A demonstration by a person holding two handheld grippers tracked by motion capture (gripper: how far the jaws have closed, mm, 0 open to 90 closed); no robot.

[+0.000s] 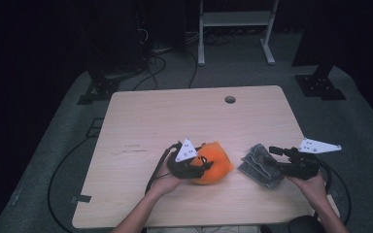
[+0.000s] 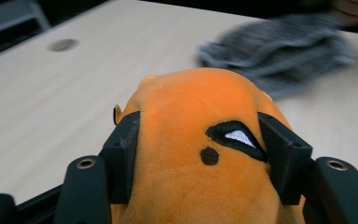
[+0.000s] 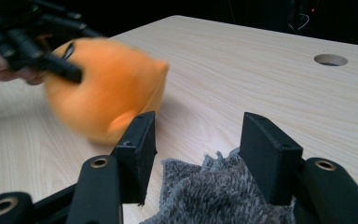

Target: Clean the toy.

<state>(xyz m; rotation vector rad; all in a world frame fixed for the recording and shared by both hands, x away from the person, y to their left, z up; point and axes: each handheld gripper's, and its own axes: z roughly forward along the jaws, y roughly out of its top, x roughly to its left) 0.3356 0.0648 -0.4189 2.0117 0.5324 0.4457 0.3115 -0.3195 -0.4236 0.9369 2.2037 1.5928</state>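
Observation:
An orange plush toy (image 1: 218, 162) with a black-and-white stitched eye lies at the table's front middle. My left gripper (image 1: 205, 165) is shut on it. In the left gripper view both pads press into the sides of the plush toy (image 2: 191, 102), with the left gripper (image 2: 200, 126) around it. To its right lies a grey fuzzy cloth (image 1: 257, 162). My right gripper (image 1: 276, 159) is at the cloth's right edge. In the right gripper view the cloth (image 3: 214, 196) lies between the jaws of the right gripper (image 3: 198, 135), which stand open around it. The plush toy (image 3: 107, 88) shows blurred beyond.
The light wooden table (image 1: 175, 116) has a round cable hole (image 1: 229, 99) near its far edge. Its far half is bare wood. Cables run over the grey floor on the left, and a white stand frame (image 1: 235, 19) is behind the table.

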